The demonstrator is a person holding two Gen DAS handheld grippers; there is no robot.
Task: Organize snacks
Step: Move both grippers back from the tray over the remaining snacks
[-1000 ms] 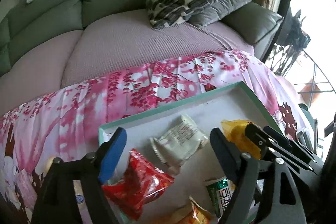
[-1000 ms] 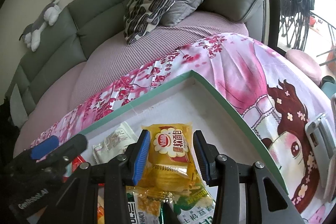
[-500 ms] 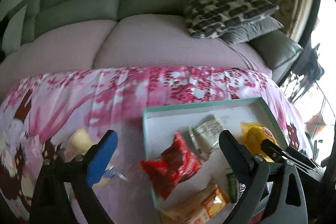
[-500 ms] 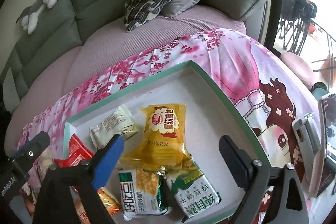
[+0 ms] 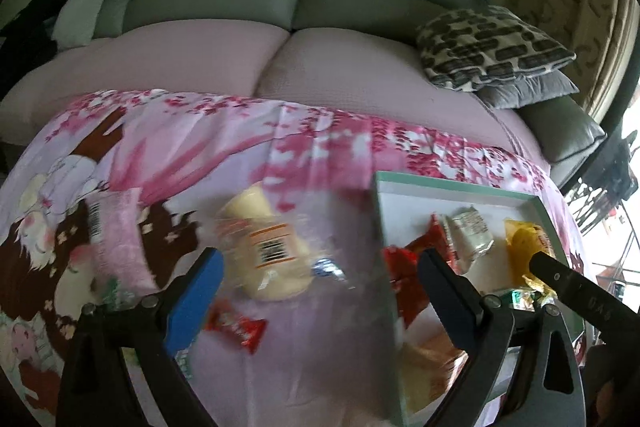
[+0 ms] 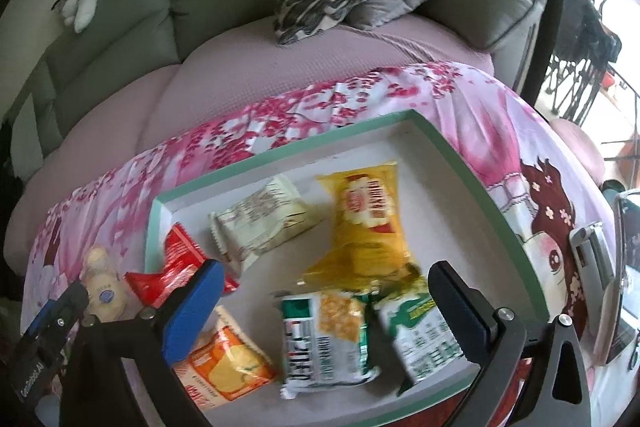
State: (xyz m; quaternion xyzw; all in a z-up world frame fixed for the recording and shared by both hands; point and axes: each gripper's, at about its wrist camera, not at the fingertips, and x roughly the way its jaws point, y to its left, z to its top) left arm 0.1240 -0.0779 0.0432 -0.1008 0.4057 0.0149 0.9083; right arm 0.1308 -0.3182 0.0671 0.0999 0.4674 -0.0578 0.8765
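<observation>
right gripper jaws now wide | yellow packet released in tray

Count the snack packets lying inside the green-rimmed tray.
6: red, cream, yellow, orange, green corn, green-white. More may hide behind the jaws.

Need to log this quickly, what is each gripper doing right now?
Left gripper: open, holding nothing.
Right gripper: open, holding nothing.

snack packets in tray; bun pack seemingly left, outside
</observation>
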